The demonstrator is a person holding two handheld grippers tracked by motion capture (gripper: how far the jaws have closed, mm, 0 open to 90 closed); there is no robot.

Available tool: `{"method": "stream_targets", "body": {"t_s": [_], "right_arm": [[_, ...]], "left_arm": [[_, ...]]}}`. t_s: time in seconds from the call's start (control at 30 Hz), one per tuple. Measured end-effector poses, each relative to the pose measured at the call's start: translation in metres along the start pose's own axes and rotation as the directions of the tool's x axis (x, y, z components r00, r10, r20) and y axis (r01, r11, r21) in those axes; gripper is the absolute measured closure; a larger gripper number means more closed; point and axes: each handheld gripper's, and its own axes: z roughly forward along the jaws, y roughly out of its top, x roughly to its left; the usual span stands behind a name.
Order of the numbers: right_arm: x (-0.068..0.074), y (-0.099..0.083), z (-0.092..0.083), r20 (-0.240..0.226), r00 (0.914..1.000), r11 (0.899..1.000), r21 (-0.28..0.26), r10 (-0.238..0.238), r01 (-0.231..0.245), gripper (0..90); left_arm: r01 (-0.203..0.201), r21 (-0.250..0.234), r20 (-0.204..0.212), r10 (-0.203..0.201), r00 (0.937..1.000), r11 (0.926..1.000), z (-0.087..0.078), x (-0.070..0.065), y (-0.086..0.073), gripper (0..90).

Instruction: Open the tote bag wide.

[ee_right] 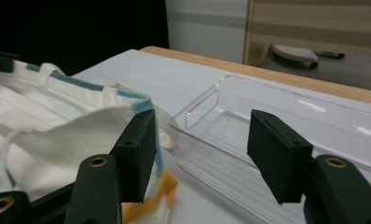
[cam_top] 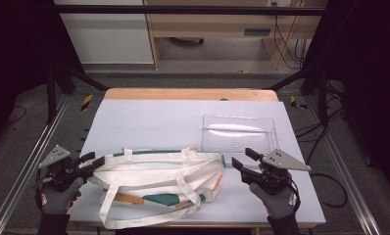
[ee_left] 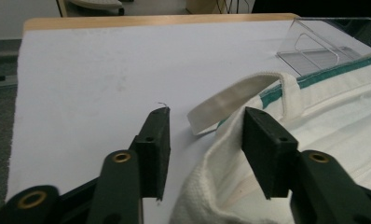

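Now left claw (ee_left: 206,122) gaping at tote bag (cam_top: 158,178) edge, right claw (ee_right: 201,140) apart

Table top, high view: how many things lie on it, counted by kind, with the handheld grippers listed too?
Cloth tote bag: 1
Clear plastic tray: 1
Handheld grippers: 2, the left gripper at the bag's left end, the right gripper near the bag's right end and the tray
Total: 4

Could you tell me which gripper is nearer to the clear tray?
Right. The right gripper sits just off the tray's near edge; the left gripper is across the bag.
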Motion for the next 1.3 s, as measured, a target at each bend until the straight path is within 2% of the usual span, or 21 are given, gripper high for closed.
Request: {"method": "stream_targets", "body": {"t_s": [0.1, 0.13, 0.23, 0.27, 0.37, 0.47, 0.57, 0.63, 0.67, 0.7, 0.9, 1.0, 1.03, 1.07, 1.3], "right_arm": [[0.005, 0.003, 0.002, -0.019, 0.9997, 1.000, 0.003, -0.014, 0.014, 42.6], [0.012, 0.008, 0.006, -0.041, 0.9987, 1.000, 0.002, -0.030, 0.030, 42.5], [0.018, 0.013, 0.010, -0.055, 0.9976, 0.999, -0.003, -0.042, 0.042, 42.3], [0.026, 0.020, 0.016, -0.083, 0.9952, 0.999, -0.012, -0.050, 0.049, 42.0], [0.036, 0.029, 0.026, -0.112, 0.9920, 0.998, -0.025, -0.057, 0.054, 41.9], [0.049, 0.035, 0.040, -0.153, 0.9856, 0.997, -0.021, -0.073, 0.070, 41.8], [0.065, 0.038, 0.054, -0.198, 0.9764, 0.996, 0.011, -0.087, 0.091, 42.1], [0.075, 0.036, 0.063, -0.222, 0.9707, 0.994, 0.033, -0.093, 0.103, 42.4], [0.075, 0.036, 0.063, -0.222, 0.9707, 0.994, 0.033, -0.093, 0.103, 42.4], [0.085, 0.033, 0.071, -0.245, 0.9641, 0.991, 0.054, -0.102, 0.119, 42.8], [0.108, 0.022, 0.089, -0.312, 0.9431, 0.982, 0.105, -0.115, 0.154, 42.9], [0.118, 0.013, 0.098, -0.333, 0.9348, 0.974, 0.142, -0.122, 0.178, 41.9], [0.118, 0.013, 0.098, -0.333, 0.9348, 0.974, 0.142, -0.122, 0.178, 41.9], [0.124, 0.005, 0.104, -0.346, 0.9302, 0.967, 0.170, -0.124, 0.192, 40.1], [0.127, -0.010, 0.114, -0.345, 0.9295, 0.952, 0.217, -0.132, 0.215, 32.0]], "left_arm": [[0.001, 0.012, 0.011, -0.001, 0.9999, 0.9999, 0.003, -0.001, -0.001, 60.2], [-0.002, 0.025, 0.008, 0.002, 1.0000, 0.9997, 0.005, -0.003, -0.002, 61.0], [-0.003, 0.036, 0.009, 0.003, 1.0000, 0.9994, 0.006, -0.003, -0.003, 65.2], [0.007, 0.040, 0.017, -0.008, 0.9998, 0.9992, 0.006, -0.002, -0.004, 67.3], [0.023, 0.051, 0.034, -0.025, 0.9991, 0.9984, 0.006, 0.000, -0.005, 71.5], [0.030, 0.076, 0.048, -0.034, 0.9983, 0.9967, 0.008, 0.001, -0.007, 77.0], [0.035, 0.086, 0.051, -0.040, 0.9979, 0.9957, 0.009, 0.001, -0.008, 79.3], [0.038, 0.091, 0.058, -0.043, 0.9974, 0.9952, 0.009, 0.002, -0.008, 80.9], [0.041, 0.089, 0.061, -0.047, 0.9970, 0.9951, 0.009, 0.002, -0.008, 80.9], [0.041, 0.089, 0.063, -0.047, 0.9969, 0.9952, 0.008, 0.002, -0.008, 82.0], [0.038, 0.084, 0.062, -0.044, 0.9971, 0.9958, 0.008, 0.001, -0.009, 82.9], [0.046, 0.085, 0.064, -0.052, 0.9966, 0.9953, 0.007, 0.001, -0.009, 83.2], [0.046, 0.085, 0.064, -0.052, 0.9966, 0.9953, 0.007, 0.001, -0.009, 83.3], [0.050, 0.085, 0.065, -0.056, 0.9963, 0.9951, 0.007, 0.001, -0.009, 83.3], [0.051, 0.077, 0.060, -0.056, 0.9966, 0.9957, 0.008, 0.001, -0.009, 83.2]]}}
